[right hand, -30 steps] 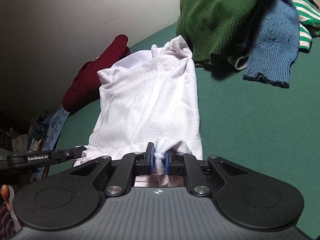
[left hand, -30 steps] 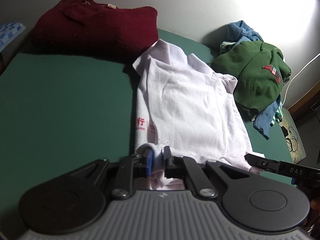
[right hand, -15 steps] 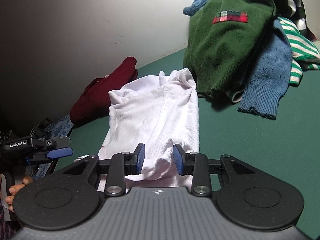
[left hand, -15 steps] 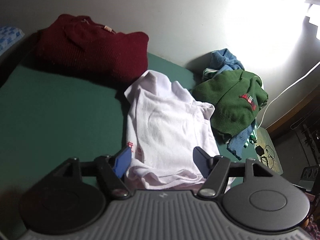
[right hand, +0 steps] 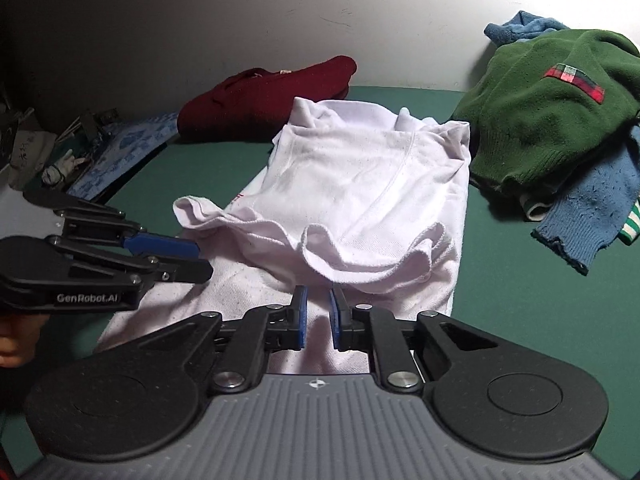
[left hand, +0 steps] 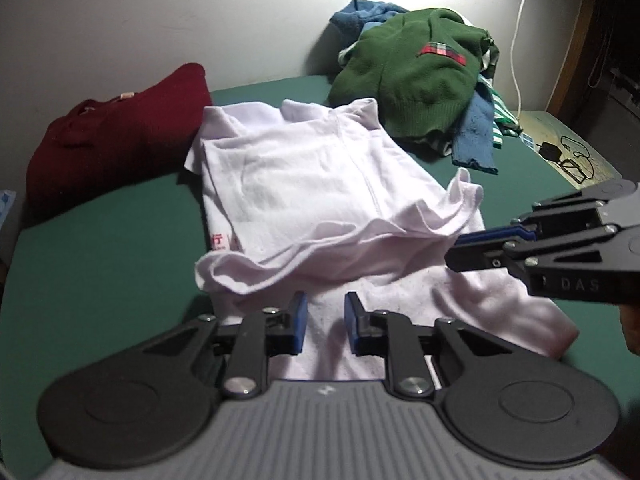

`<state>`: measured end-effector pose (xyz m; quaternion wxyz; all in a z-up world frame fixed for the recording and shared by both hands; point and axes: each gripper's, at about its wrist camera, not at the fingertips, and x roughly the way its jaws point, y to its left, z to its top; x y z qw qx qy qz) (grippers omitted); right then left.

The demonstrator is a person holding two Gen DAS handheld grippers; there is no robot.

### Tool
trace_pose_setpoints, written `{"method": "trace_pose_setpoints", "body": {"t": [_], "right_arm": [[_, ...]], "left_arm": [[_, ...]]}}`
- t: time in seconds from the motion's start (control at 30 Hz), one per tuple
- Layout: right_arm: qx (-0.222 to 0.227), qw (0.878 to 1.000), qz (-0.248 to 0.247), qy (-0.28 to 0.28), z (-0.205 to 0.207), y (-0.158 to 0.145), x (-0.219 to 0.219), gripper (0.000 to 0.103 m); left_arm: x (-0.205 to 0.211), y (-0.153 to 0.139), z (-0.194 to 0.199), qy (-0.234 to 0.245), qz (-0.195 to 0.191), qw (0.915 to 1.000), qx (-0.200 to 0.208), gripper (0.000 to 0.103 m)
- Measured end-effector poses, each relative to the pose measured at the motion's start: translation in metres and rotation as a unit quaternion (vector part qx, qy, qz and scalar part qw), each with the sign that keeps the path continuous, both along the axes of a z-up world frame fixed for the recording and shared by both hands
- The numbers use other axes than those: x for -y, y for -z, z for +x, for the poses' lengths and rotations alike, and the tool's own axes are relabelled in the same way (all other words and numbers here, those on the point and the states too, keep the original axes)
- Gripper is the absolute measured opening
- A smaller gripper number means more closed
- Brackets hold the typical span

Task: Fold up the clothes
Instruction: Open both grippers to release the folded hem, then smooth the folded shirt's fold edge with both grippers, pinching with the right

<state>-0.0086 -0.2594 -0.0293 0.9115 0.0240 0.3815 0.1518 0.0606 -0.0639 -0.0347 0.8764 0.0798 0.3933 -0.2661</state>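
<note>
White shirt: lies in the middle of the green surface, sides turned in to a narrow strip, hem end thrown loosely back over the body in a rumpled, wavy fold; near end flat under both grippers.
Left gripper: low over the near end of the shirt; pads a little apart, nothing between them.
Right gripper: just beside it over the same end; pads a little apart, empty.
Maroon sweater: folded, at the far left against the wall; touching the shirt's far corner, or nearly so.
Green sweater: heaped with a blue knit and a striped piece at the far right; unfolded.
Risks, as judged: the loose fold is uneven and bulged, so pressing or folding again would set creases; a pinch at the near end may catch one layer only and drag the strip open; a wide sweep could snag the green sweater's edge, close by the shirt's collar end.
</note>
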Motion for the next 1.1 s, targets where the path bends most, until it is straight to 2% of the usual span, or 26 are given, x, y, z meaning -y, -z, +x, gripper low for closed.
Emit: {"method": "trace_pose_setpoints", "body": {"t": [0.1, 0.27, 0.33, 0.53, 0.63, 0.77, 0.87, 0.9, 0.97, 1.03, 1.1], "right_arm": [[-0.003, 1.000, -0.025, 0.004, 0.005, 0.007, -0.005, 0.013], [0.002, 0.999, -0.024, 0.041, 0.016, 0.010, 0.003, 0.014], [0.007, 0.998, -0.024, 0.051, 0.021, 0.009, 0.006, 0.014], [0.009, 0.997, -0.021, 0.068, 0.039, 0.013, 0.013, 0.017], [0.005, 0.997, -0.017, 0.081, 0.048, 0.020, 0.015, 0.019], [0.015, 0.995, -0.009, 0.097, 0.054, 0.029, 0.020, 0.018], [0.026, 0.994, -0.009, 0.110, 0.051, 0.022, 0.024, 0.019], [0.033, 0.993, -0.008, 0.113, 0.047, 0.017, 0.026, 0.021], [0.046, 0.992, -0.009, 0.118, 0.039, 0.009, 0.032, 0.024], [0.044, 0.990, -0.023, 0.129, 0.033, 0.007, 0.039, 0.036], [0.034, 0.990, -0.017, 0.135, 0.031, 0.009, 0.045, 0.040]], "left_arm": [[0.002, 0.002, 0.012, -0.008, 0.008, 0.9999, 0.008, 0.021], [0.007, 0.001, 0.028, -0.007, 0.015, 0.9996, 0.022, 0.022], [0.007, 0.000, 0.034, -0.009, 0.009, 0.9996, 0.024, 0.028], [0.011, 0.008, 0.053, -0.020, 0.018, 0.9993, 0.027, 0.036], [0.008, 0.020, 0.066, -0.046, 0.022, 0.9986, 0.012, 0.040], [0.004, 0.026, 0.075, -0.069, 0.008, 0.9975, 0.011, 0.044], [0.001, 0.023, 0.076, -0.072, -0.006, 0.9973, 0.009, 0.044], [-0.001, 0.021, 0.075, -0.074, -0.010, 0.9972, 0.009, 0.043], [-0.008, 0.017, 0.068, -0.081, -0.011, 0.9965, 0.017, 0.048], [-0.016, 0.012, 0.061, -0.089, -0.013, 0.9956, 0.025, 0.055], [-0.022, 0.009, 0.055, -0.096, -0.013, 0.9948, 0.031, 0.056]]}}
